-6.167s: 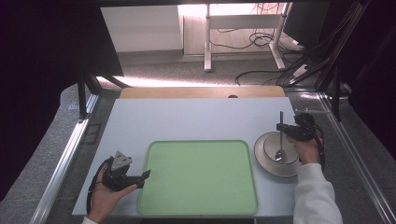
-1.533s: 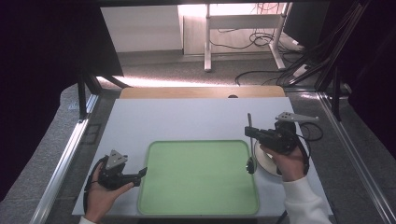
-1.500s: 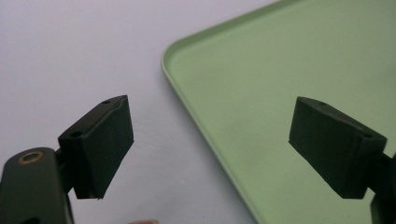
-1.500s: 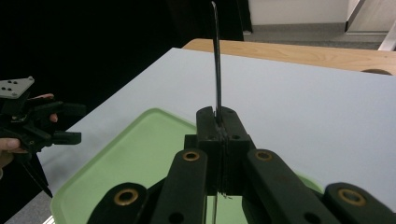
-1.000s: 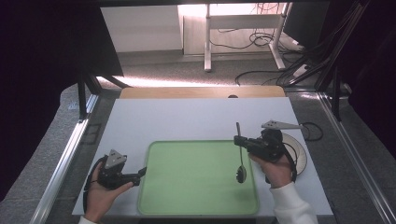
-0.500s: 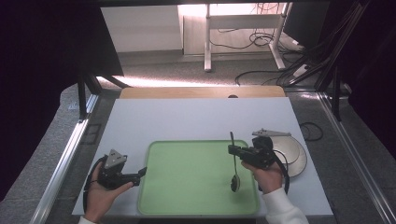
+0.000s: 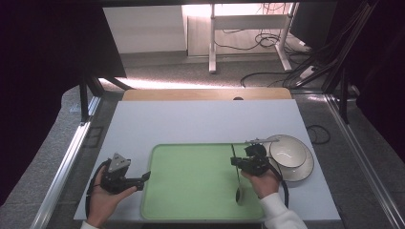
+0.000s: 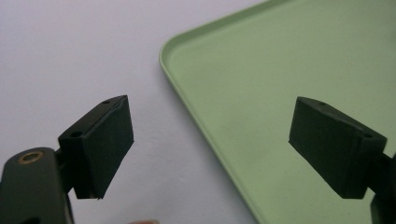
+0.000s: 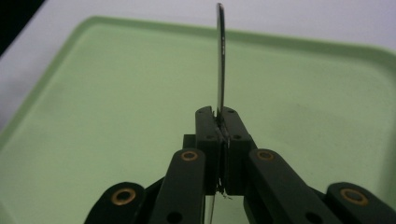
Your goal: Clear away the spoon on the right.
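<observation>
Right claw (image 7: 237,162) grips the spoon (image 7: 237,179) mid-handle; long axis runs 12 to 6 o'clock, bowl low over the tray (image 7: 191,181). Left claw (image 7: 145,177) is open, idle.

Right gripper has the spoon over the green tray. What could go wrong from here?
1. The right gripper pinches the spoon by its thin handle alone; it may pivot or slip as the bowl end meets the tray.
2. The spoon sits near the tray's right rim, so on release it could land on the rim or roll off.
3. The bowl on its plate stands close to the right hand; pulling back could knock it.
</observation>
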